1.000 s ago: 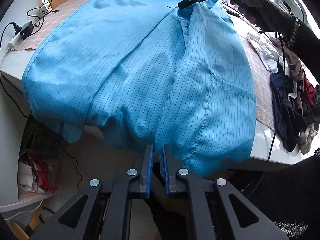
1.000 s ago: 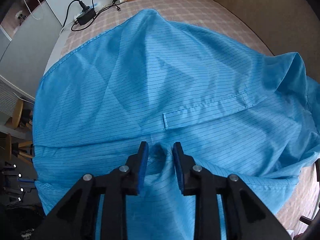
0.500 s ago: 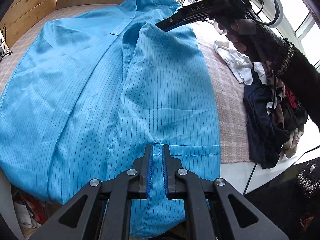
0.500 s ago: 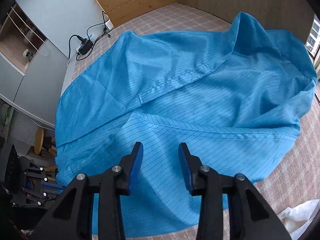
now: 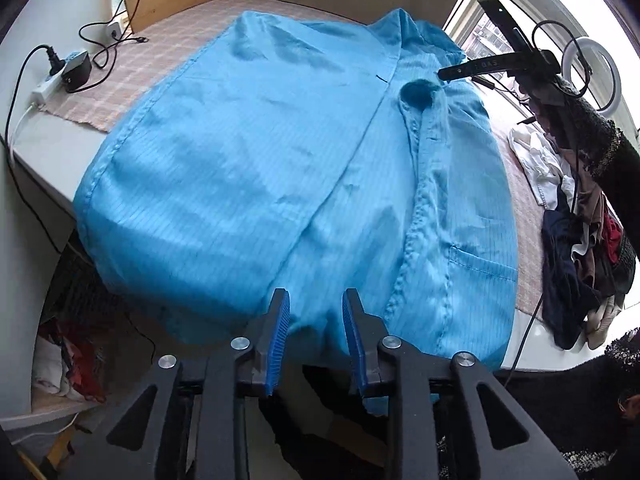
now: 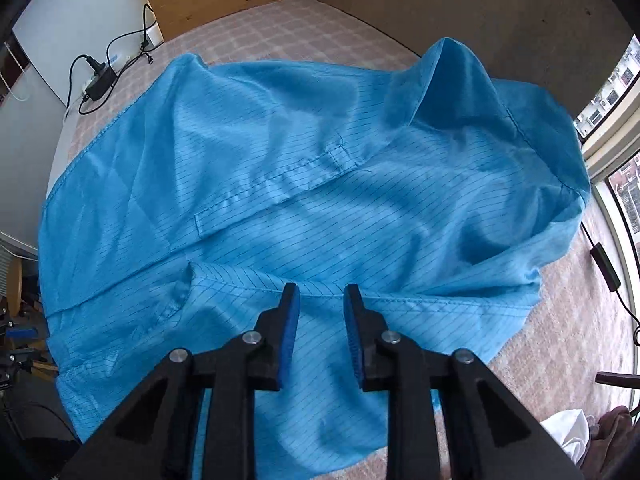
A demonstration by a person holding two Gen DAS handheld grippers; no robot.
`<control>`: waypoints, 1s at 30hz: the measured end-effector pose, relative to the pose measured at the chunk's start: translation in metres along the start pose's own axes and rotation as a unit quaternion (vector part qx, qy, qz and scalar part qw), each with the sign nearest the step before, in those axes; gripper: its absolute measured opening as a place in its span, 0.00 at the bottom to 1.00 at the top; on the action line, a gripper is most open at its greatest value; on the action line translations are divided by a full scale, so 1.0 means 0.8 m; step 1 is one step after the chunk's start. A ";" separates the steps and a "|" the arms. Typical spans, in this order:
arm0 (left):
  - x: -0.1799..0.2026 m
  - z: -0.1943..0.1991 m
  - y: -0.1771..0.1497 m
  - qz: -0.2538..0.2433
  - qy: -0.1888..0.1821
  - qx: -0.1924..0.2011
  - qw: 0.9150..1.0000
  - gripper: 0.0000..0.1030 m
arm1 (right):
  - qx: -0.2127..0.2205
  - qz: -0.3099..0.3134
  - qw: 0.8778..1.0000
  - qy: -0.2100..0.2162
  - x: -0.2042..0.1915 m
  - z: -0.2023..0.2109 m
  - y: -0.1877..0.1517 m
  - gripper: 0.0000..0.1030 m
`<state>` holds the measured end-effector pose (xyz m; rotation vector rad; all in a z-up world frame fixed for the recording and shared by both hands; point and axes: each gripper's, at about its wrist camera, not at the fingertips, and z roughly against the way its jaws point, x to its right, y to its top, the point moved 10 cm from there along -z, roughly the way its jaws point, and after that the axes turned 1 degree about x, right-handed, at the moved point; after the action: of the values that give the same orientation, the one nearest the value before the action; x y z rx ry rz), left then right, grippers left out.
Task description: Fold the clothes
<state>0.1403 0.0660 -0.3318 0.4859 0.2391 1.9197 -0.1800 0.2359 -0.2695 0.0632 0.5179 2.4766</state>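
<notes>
— From where I stand, nearest me is the left gripper (image 5: pixel 316 336), its blue pads parted with nothing between them, poised at the hem of the blue coat (image 5: pixel 280 168) where it droops over the table's front edge.

— And the other one?

— The right gripper (image 6: pixel 320 320) is spread apart as well, empty, hovering over a seam of the coat near its upper half. In the left view you can see it out by the collar (image 5: pixel 416 36), a sleeved arm (image 5: pixel 592 136) behind it.

— So where does the garment lie?

— Spread across the checked mat (image 5: pixel 132 80), one front panel lapped over the other, the pocket (image 5: pixel 480 260) showing near the right edge. It is laid out broad, not made into a compact stack.

— What might spoil it?

— I'd say the overhanging hem. The cloth looks thin and slippery; its weight could drag the rest toward the floor. A pinch taking only the upper layer would also pull the panels askew.

— Anything further off?

— The heap of dark clothes (image 5: pixel 580 272) at the right; a wide sweep could snag it. Beyond, the power strip and cables (image 5: pixel 68 76) sit at the far left corner, well apart.
</notes>
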 end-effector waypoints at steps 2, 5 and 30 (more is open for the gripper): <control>-0.056 0.016 -0.008 0.025 0.022 0.006 0.999 0.25 | 0.013 0.003 0.999 0.029 -0.032 0.015 0.026 0.39; -0.125 0.025 -0.013 0.040 0.039 0.008 0.998 0.26 | 0.015 0.015 0.998 0.058 -0.084 0.020 0.058 0.39; -0.213 -0.058 0.050 -0.086 -0.229 -0.029 0.969 0.40 | -0.071 -0.029 0.995 -0.059 -0.235 -0.070 0.148 0.43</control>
<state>0.1424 -0.1034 -0.3954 0.8238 -0.0741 1.5901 -0.1002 0.0211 -0.2626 0.1337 0.2883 2.4287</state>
